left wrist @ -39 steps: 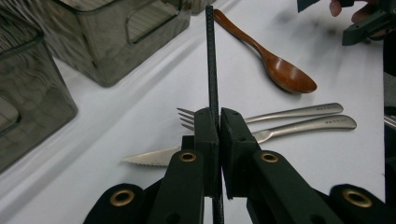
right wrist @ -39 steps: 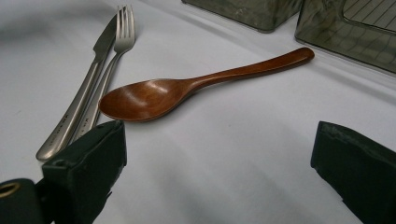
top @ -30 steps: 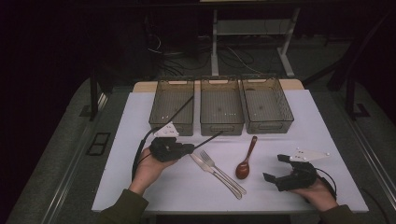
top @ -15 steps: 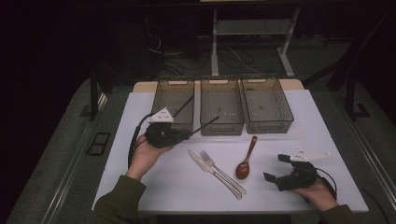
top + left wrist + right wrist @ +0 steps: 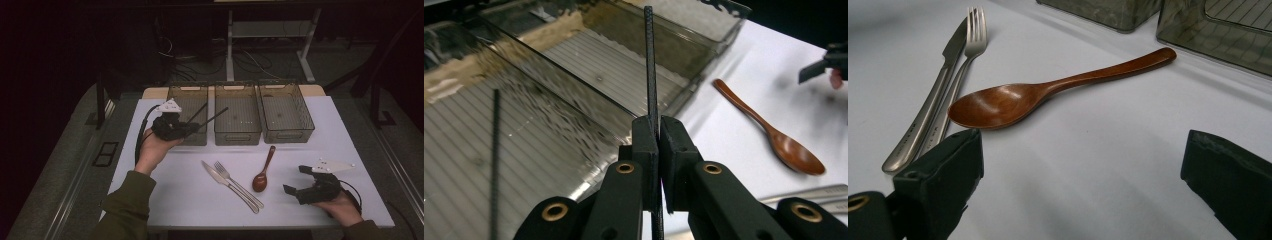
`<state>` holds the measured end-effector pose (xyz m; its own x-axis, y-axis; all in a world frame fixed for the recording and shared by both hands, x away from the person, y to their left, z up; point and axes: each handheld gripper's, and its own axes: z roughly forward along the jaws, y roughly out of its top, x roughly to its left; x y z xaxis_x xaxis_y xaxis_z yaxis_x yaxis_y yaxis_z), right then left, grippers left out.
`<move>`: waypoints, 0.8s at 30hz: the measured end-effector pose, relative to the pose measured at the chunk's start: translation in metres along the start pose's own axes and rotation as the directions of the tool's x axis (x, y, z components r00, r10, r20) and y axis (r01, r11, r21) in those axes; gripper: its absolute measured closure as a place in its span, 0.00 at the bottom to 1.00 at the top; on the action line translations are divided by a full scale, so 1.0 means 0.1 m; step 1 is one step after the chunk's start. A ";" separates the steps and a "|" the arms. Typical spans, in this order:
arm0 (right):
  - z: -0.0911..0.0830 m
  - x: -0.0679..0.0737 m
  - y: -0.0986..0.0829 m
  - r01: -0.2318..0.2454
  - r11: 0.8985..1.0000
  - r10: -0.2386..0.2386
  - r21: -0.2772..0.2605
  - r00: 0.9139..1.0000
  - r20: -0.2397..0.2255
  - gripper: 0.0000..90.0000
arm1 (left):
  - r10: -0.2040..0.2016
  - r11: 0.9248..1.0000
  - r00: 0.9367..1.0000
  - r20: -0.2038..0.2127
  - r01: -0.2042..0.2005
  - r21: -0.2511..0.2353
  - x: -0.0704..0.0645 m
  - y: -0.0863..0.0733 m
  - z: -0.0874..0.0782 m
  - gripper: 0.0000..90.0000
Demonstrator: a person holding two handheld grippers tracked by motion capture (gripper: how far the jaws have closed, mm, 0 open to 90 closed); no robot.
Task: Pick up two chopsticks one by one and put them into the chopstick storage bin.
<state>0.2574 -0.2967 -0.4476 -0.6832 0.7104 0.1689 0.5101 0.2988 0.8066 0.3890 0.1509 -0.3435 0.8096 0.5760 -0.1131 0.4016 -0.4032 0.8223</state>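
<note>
My left gripper pinching black chopstick over left bin at 11 o'clock, right gripper spread at 4 o'clock, wooden spoon just ahead

Beside the glossy reddish-brown wooden spoon, a silver steel knife and silver steel fork gleam on the plain white counter. Beyond the spoon stand three smoky grey translucent plastic bins with finely ribbed floors. The matte black left gripper pinches a thin black textured chopstick; the right gripper is black with a pale grey plate.
</note>
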 end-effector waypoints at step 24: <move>0.02 0.00 0.00 -0.005 1.000 0.005 0.004 1.000 -0.001 0.03 | -0.053 0.999 0.988 -0.147 0.054 0.003 0.51 0.21 0.13 0.95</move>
<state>0.2590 -0.2953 -0.4486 -0.6809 0.7115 0.1736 0.5160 0.2978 0.8031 0.4444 0.1627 -0.3395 0.7156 0.6947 -0.0730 0.4460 -0.3740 0.8132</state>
